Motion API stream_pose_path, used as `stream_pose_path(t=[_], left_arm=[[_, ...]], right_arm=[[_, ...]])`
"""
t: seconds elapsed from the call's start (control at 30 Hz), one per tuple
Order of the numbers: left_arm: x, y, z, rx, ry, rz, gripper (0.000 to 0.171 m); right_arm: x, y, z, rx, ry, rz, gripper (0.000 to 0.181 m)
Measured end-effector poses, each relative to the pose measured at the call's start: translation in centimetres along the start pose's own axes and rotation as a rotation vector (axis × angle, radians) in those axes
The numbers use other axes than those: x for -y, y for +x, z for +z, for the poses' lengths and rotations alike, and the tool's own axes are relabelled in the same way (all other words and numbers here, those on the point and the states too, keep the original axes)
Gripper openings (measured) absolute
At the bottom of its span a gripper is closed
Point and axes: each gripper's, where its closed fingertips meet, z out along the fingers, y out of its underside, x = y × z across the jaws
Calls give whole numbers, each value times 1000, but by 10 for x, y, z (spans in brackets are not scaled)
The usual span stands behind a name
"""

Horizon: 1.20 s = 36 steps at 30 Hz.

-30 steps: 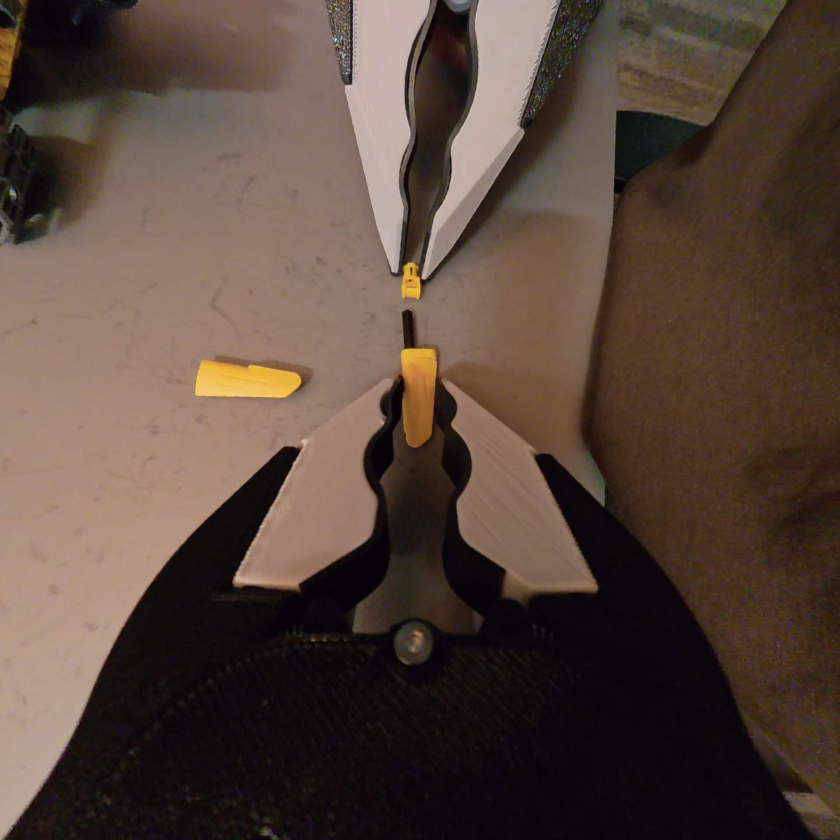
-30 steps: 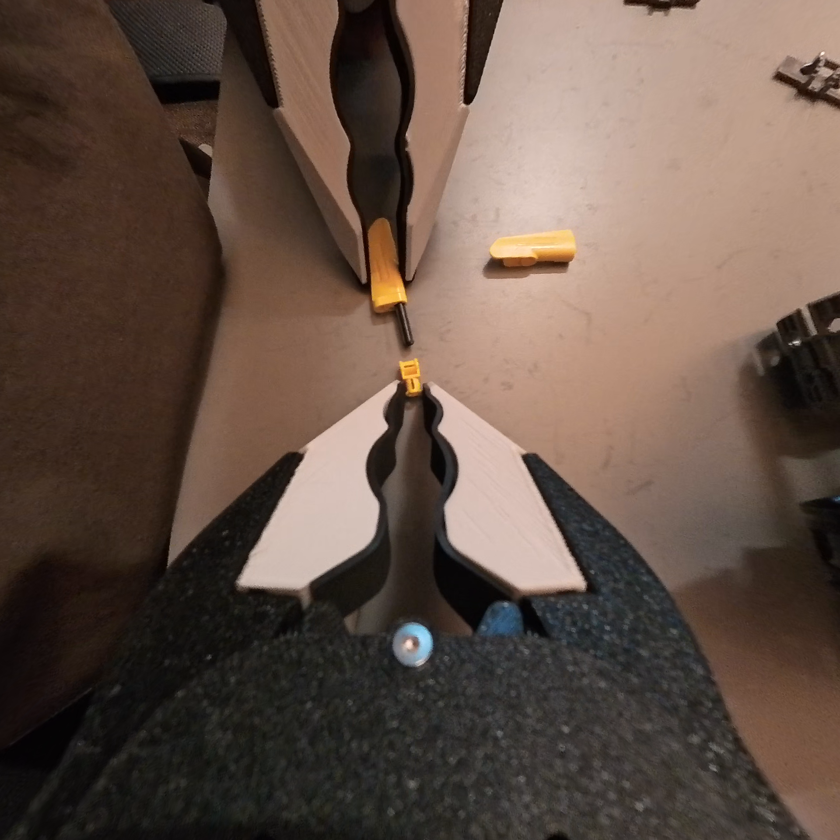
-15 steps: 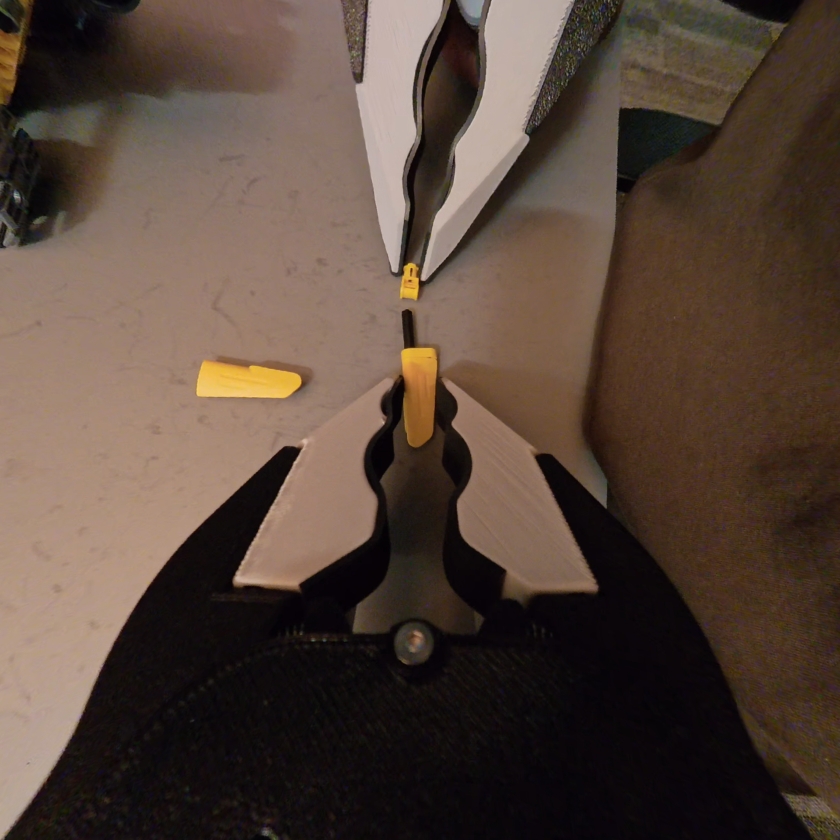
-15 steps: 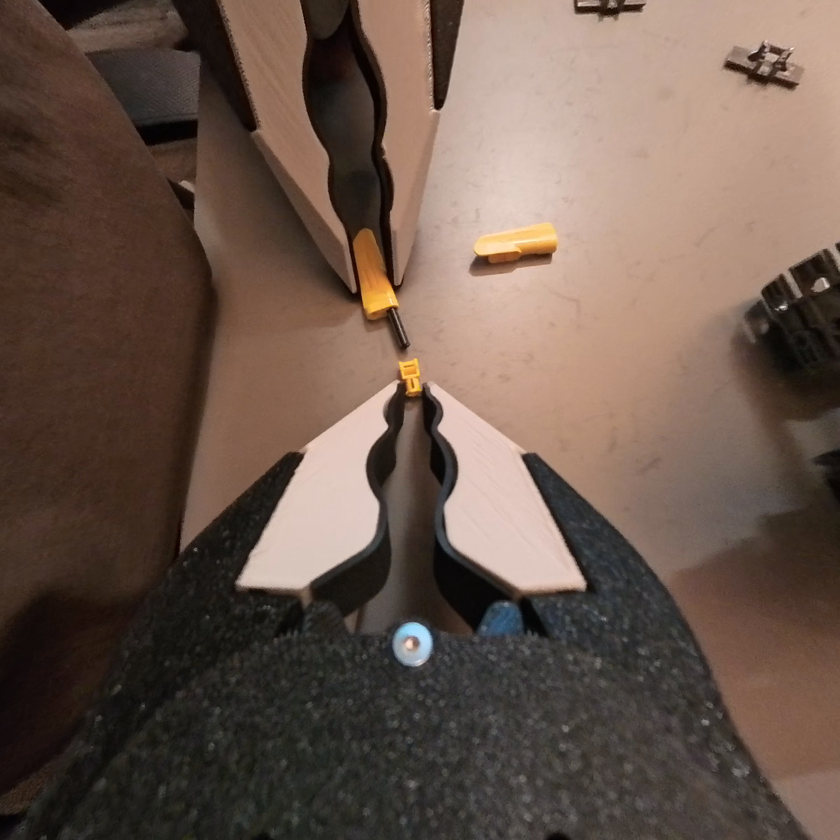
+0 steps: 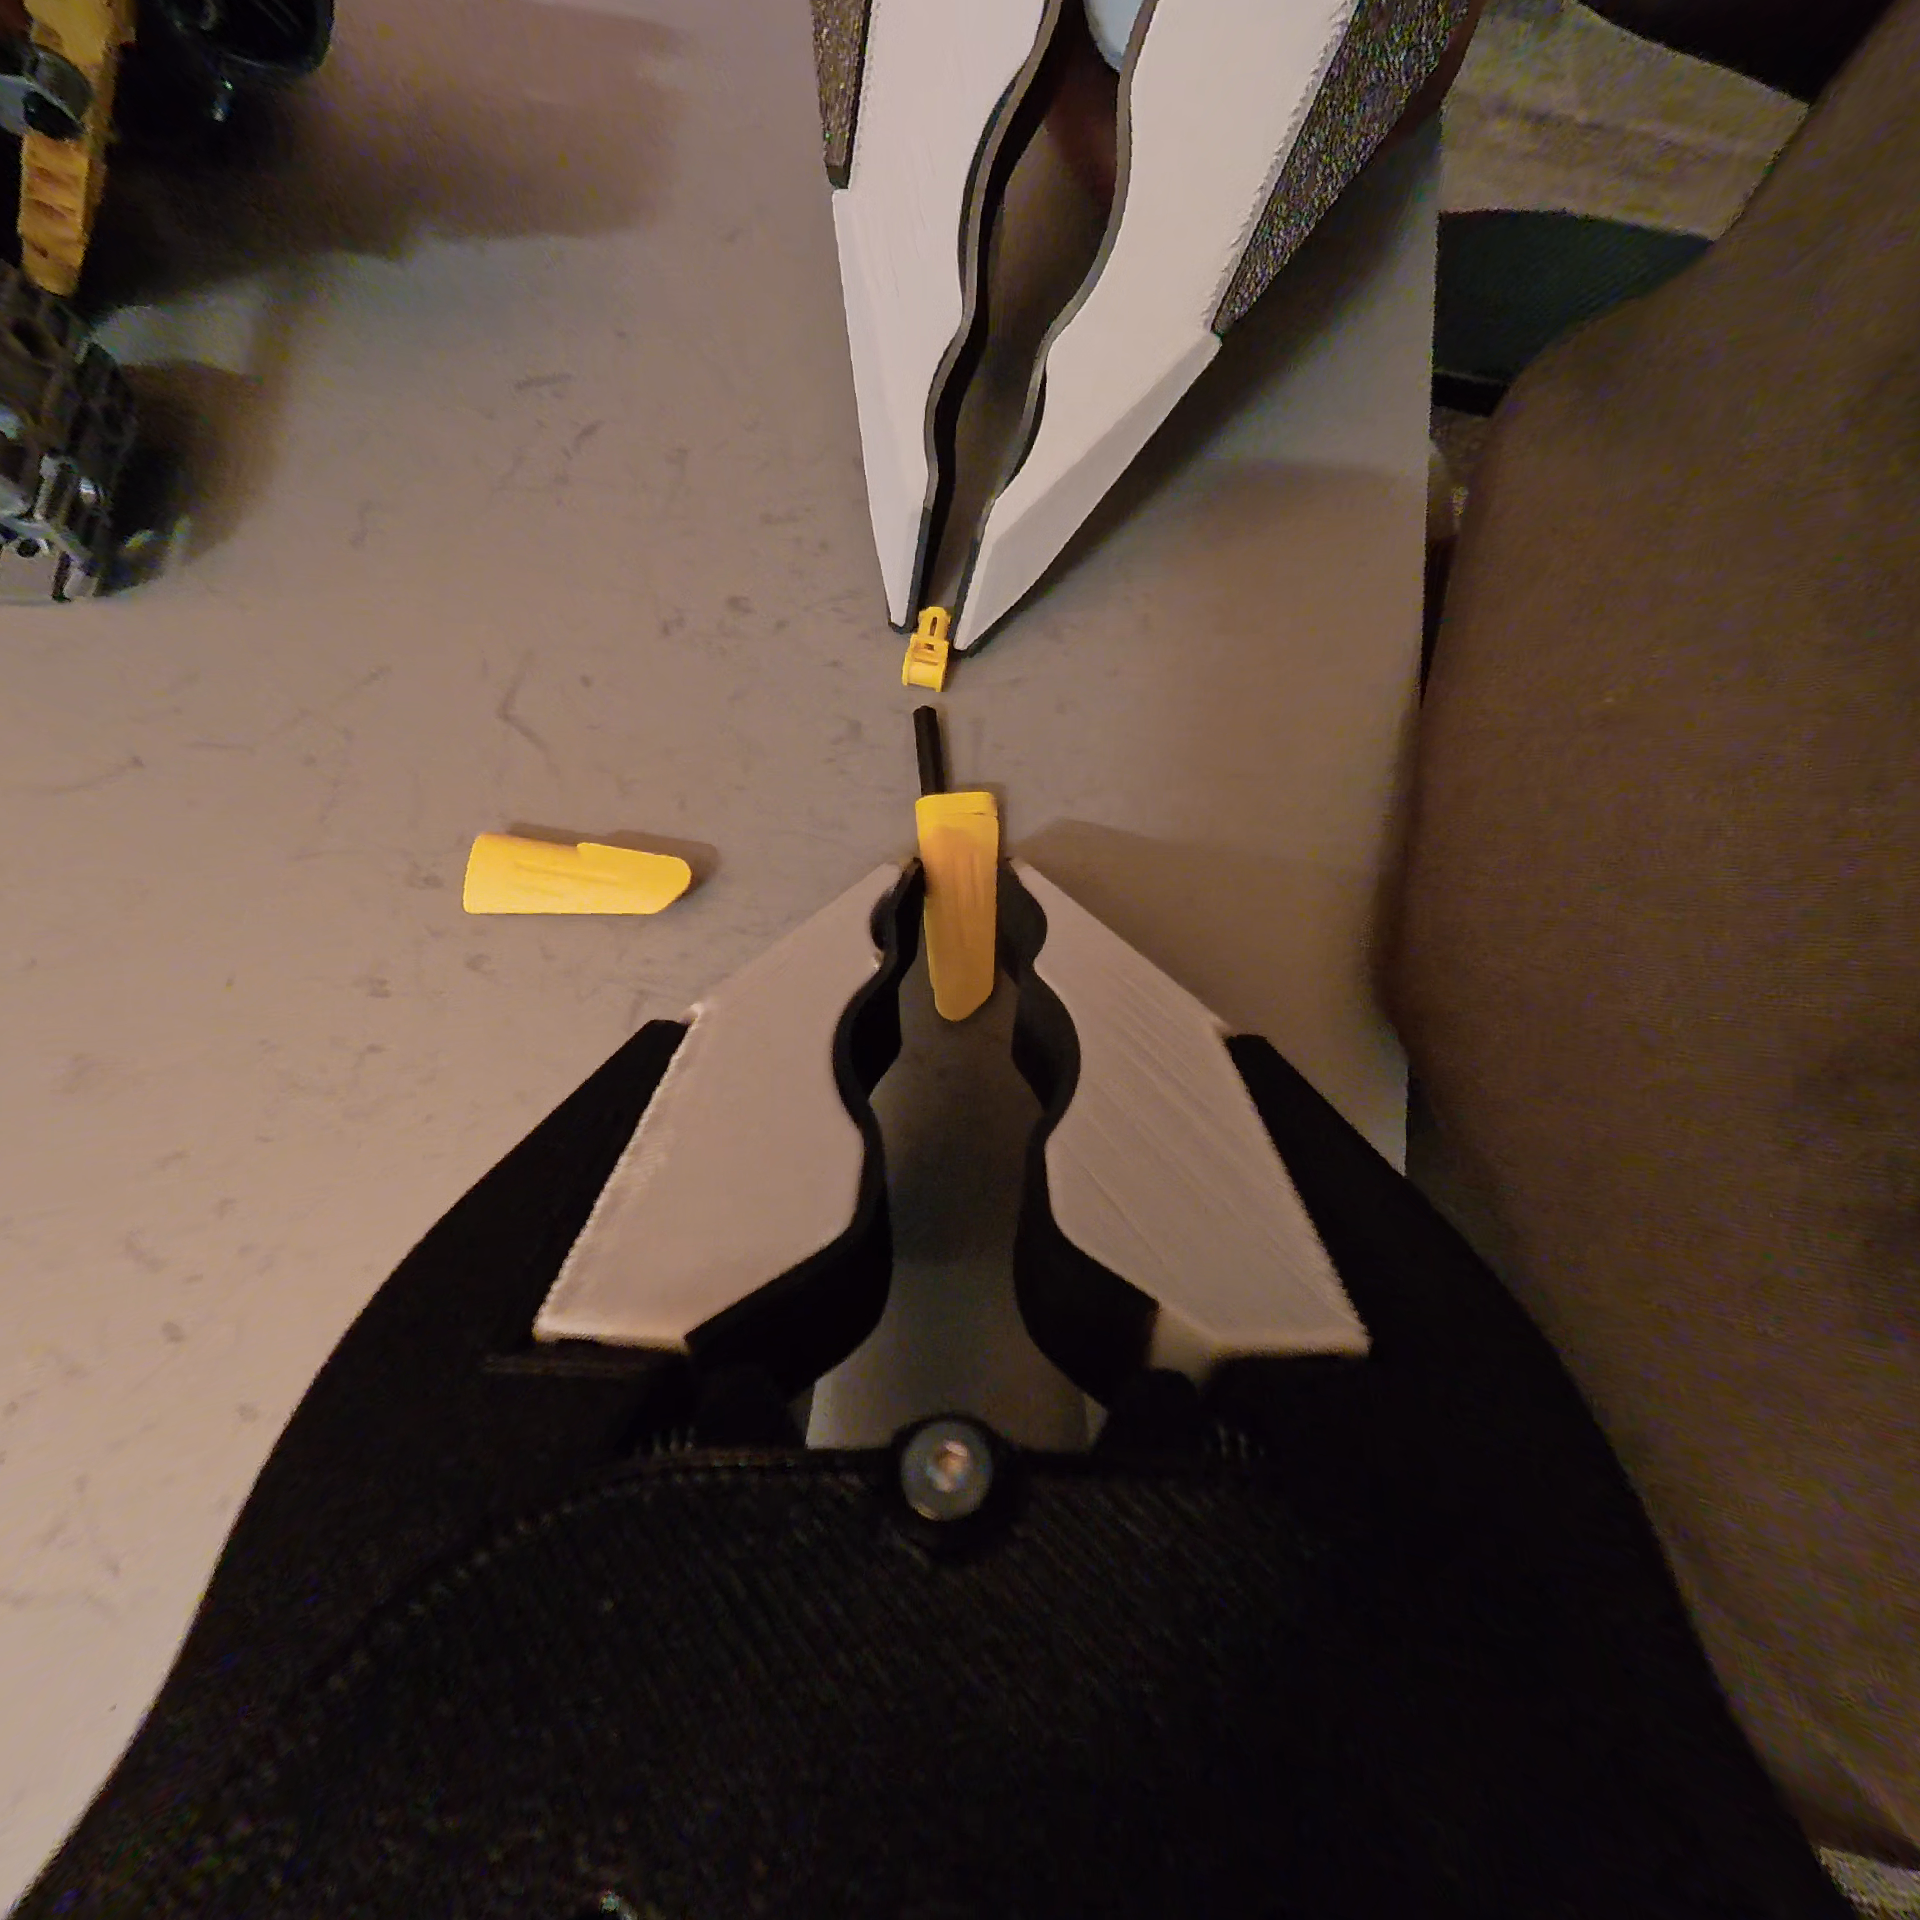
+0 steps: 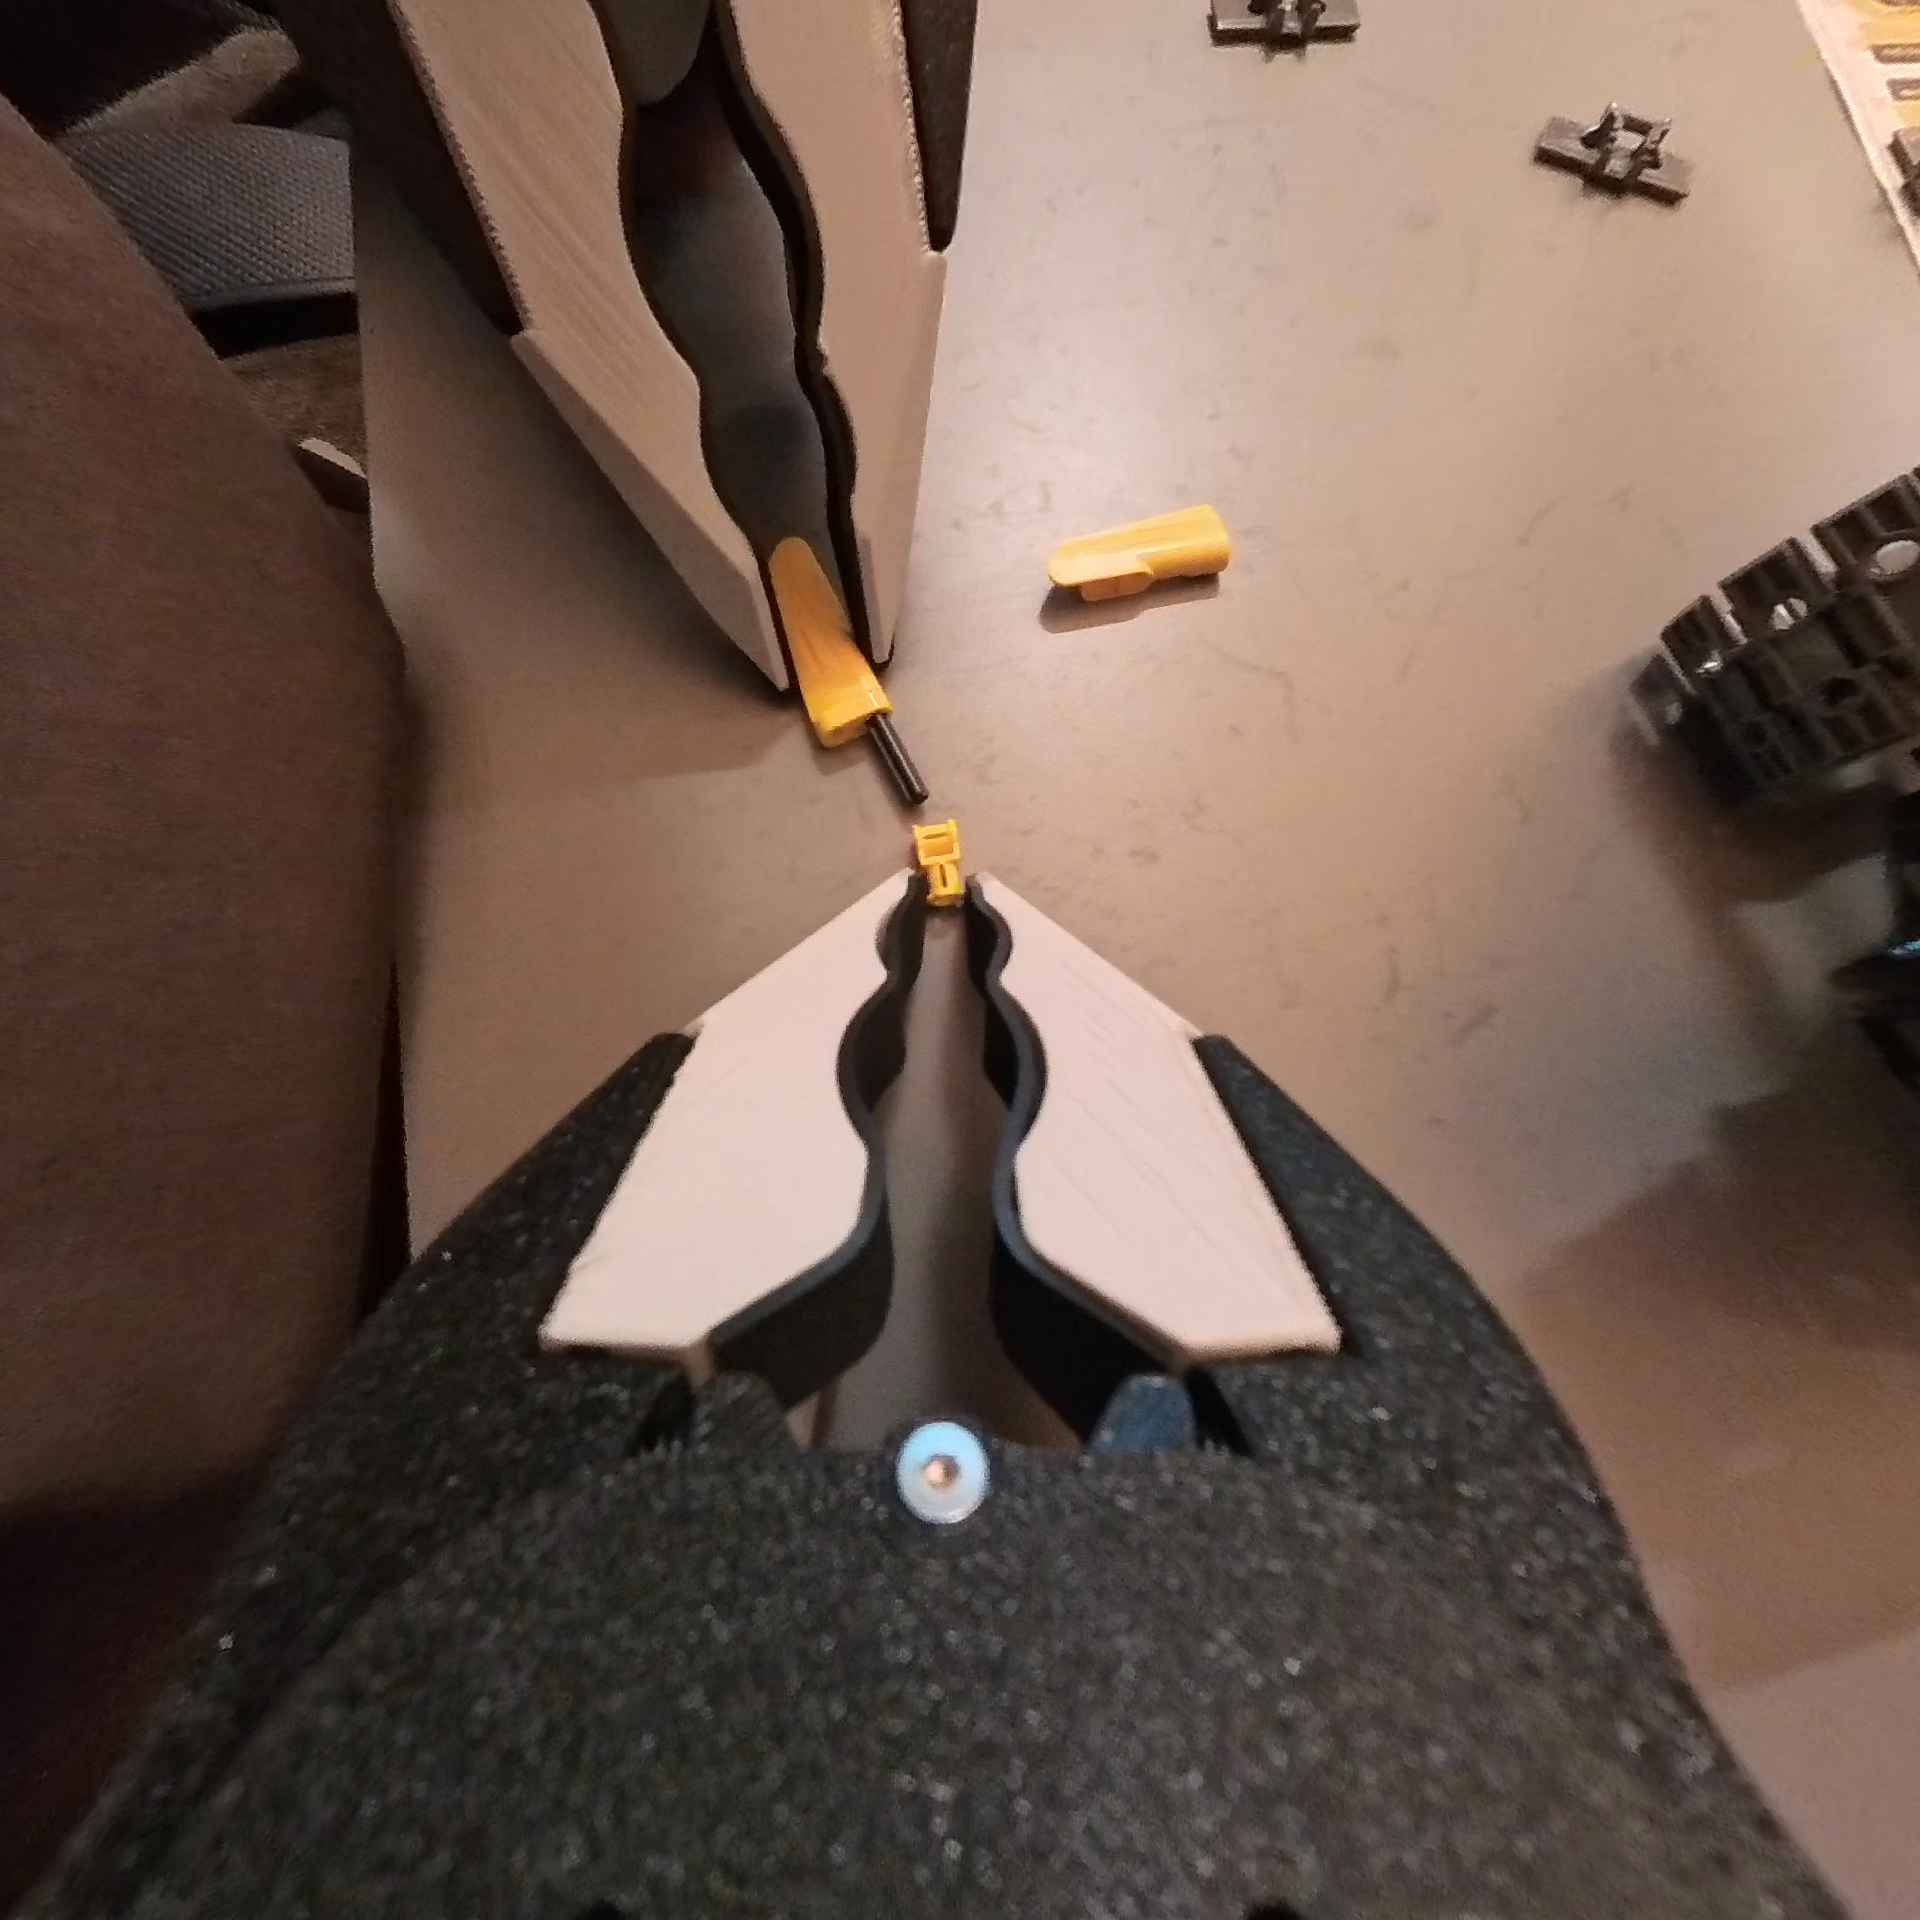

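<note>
My left gripper [image 5: 957, 873] is shut on a yellow tapered piece [image 5: 958, 914] with a thin black pin [image 5: 925, 750] sticking out of its front end. My right gripper [image 6: 942, 883] is shut on a tiny yellow clip [image 6: 938, 857]. The two grippers face each other tip to tip above the grey table [image 5: 364, 623]. The pin's tip [image 6: 902, 774] and the clip [image 5: 926, 655] stand a short gap apart, almost in line. The right gripper also shows in the left wrist view [image 5: 928, 629], and the left gripper in the right wrist view [image 6: 831, 681].
A second yellow tapered piece [image 5: 575, 878] lies loose on the table, also in the right wrist view [image 6: 1143, 556]. Black toothed parts [image 6: 1808, 675] and small black clips [image 6: 1610, 156] lie farther off. A brown cushioned surface [image 5: 1683, 935] borders the table edge. Some 5 cm of space lies between my two pairs of fingers.
The right wrist view has swung, so the left gripper and its piece now appear tilted and farther left. The gap between pin and clip stays about the same.
</note>
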Motion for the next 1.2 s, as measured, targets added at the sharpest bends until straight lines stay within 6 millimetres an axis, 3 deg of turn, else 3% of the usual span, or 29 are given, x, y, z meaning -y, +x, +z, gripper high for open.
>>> stream_pose_path(t=[0.03, 0.87, 1.2], left_arm=[[0, 0, 0, 1, 0, 1, 13], [0, 0, 0, 0, 0, -1, 13], [0, 0, 0, -11, 0, -13, 12]], right_arm=[[0, 0, 0, 0, 0, 2, 7], [-1, 0, -2, -132, -23, -54, 7], [-2, 0, -4, -54, -80, -153, 7]])
